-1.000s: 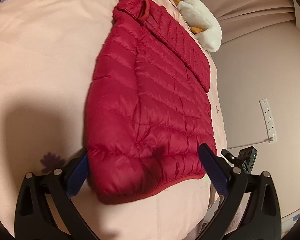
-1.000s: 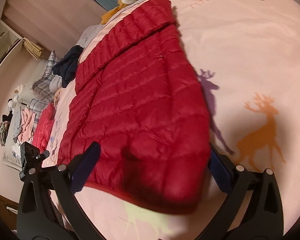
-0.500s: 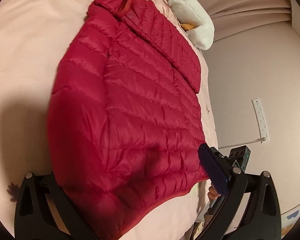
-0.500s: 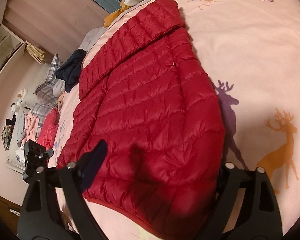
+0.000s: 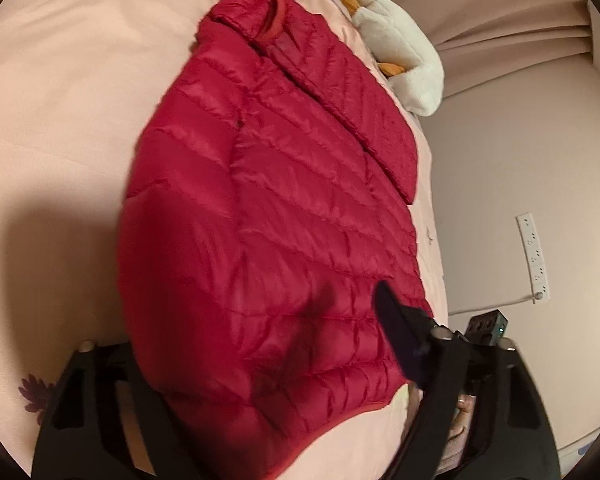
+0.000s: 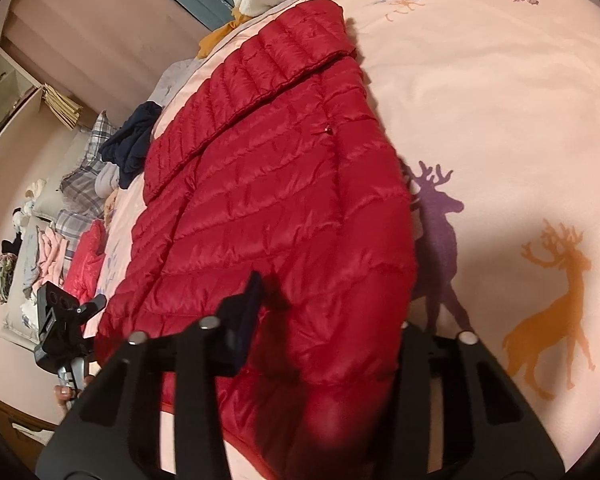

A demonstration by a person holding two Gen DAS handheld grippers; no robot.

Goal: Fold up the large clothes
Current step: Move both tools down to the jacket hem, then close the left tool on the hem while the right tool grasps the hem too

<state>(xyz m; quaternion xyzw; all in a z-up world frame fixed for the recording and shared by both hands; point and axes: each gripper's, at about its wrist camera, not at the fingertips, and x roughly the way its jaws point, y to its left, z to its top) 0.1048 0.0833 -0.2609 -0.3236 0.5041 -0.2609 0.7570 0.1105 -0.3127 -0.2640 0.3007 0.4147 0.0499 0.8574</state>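
Pink bedding [image 6: 480, 92] printed with deer and flowers covers the bed, and a red quilted down jacket [image 5: 284, 216] lies spread on it, running straight ahead from both grippers toward the far end, where its collar sits beside a white and orange plush toy [image 5: 404, 44]. One sleeve is folded across the jacket's back.

Seen from the left wrist, the left gripper [image 5: 256, 356] straddles the near hem: one blue-padded finger [image 5: 396, 332] rests on top of the fabric, while the other is hidden under the jacket's side edge, with a thick bunch of jacket between them, so it is pinching the hem corner. Past that finger a wall with a white power strip [image 5: 534, 256] shows.

Seen from the right wrist, the right gripper [image 6: 328, 320] holds the opposite near corner of the jacket [image 6: 276, 184] the same way, one padded finger [image 6: 248, 312] on top and the other buried beneath the puffed edge. Off to that gripper's far side, beyond the jacket, a heap of mixed clothes [image 6: 76, 200] lies at the bed's edge, a dark navy garment [image 6: 132, 140] among them
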